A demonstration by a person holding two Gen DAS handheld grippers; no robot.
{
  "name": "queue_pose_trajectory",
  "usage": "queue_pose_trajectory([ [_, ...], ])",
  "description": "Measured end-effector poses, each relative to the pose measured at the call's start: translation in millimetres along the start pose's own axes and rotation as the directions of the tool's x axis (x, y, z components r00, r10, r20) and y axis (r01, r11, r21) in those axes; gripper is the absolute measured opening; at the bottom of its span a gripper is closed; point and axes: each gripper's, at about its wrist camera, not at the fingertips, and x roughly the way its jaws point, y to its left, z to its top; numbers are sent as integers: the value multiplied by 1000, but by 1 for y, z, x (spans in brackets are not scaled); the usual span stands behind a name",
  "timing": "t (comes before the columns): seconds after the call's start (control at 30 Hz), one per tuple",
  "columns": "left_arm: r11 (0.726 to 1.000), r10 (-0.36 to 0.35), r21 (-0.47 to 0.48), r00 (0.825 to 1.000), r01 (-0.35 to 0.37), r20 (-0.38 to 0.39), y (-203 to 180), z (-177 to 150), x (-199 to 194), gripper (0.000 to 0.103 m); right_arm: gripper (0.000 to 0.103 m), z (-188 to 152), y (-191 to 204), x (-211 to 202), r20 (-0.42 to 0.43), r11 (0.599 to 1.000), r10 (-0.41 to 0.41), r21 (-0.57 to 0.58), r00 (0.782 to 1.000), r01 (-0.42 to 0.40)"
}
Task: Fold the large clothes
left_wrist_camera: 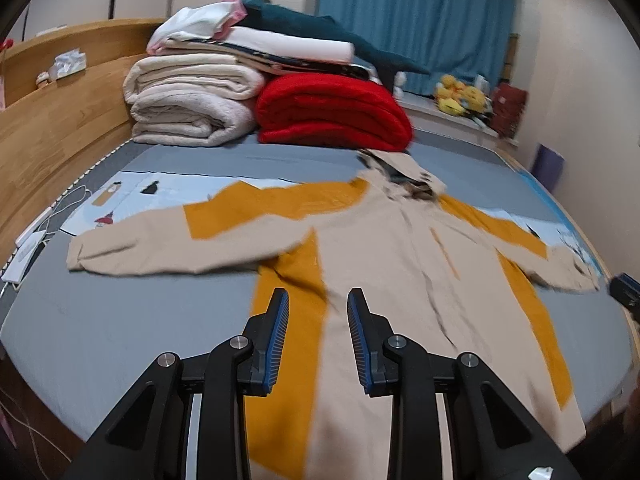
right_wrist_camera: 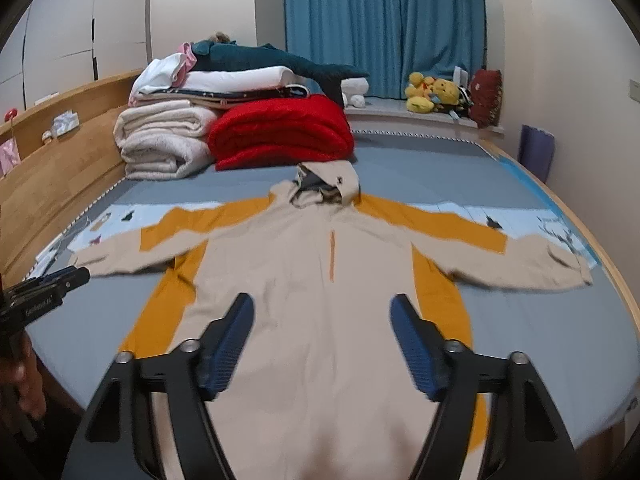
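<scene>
— While the left gripper (left_wrist_camera: 318, 322) hangs over the lower body of the hooded jacket (left_wrist_camera: 400, 272), what do its fingers (left_wrist_camera: 280, 332) hold?

— Nothing; the jaws stand apart with beige and mustard cloth showing between them. The right gripper (right_wrist_camera: 322, 332) is spread wider still, also holding nothing, above the jacket's (right_wrist_camera: 320, 280) middle.

— Where does the jacket lie?

— Face up on the grey bed sheet (left_wrist_camera: 120, 320), both sleeves stretched out sideways, hood toward the folded red blanket (left_wrist_camera: 332, 116) and the cream blanket stack (left_wrist_camera: 188, 100) at the far end.

— What does one camera show that the other misses?

— The right wrist view catches the left gripper (right_wrist_camera: 44, 292) from the side at its left edge, with part of the person's hand (right_wrist_camera: 24, 380) below it. It also shows the orange zipper line (right_wrist_camera: 331, 256) sharply. The left wrist view alone shows white cables and a charger (left_wrist_camera: 28, 248) by the wooden bed frame (left_wrist_camera: 60, 132), and only a dark corner of the right gripper (left_wrist_camera: 624, 288) at its right edge.

— Anything hard to read?

— The left wrist view is blurred, so the hood (left_wrist_camera: 404, 176) is a smear there. The jacket's hem is cut off behind the gripper bodies in both views. Yellow plush toys (right_wrist_camera: 432, 92) sit on the sill under the blue curtain (right_wrist_camera: 384, 20).
</scene>
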Motion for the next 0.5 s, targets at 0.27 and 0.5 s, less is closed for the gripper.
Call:
queue_pose_trajectory([
  [0.27, 989, 130, -72, 991, -132, -31, 90, 41, 74, 23, 42, 75, 13, 62, 48, 997, 76, -19, 996, -75],
  [0.5, 957, 181, -203, 974, -207, -139, 184, 37, 128, 12, 29, 99, 19, 110, 100, 996, 80, -43, 992, -76],
])
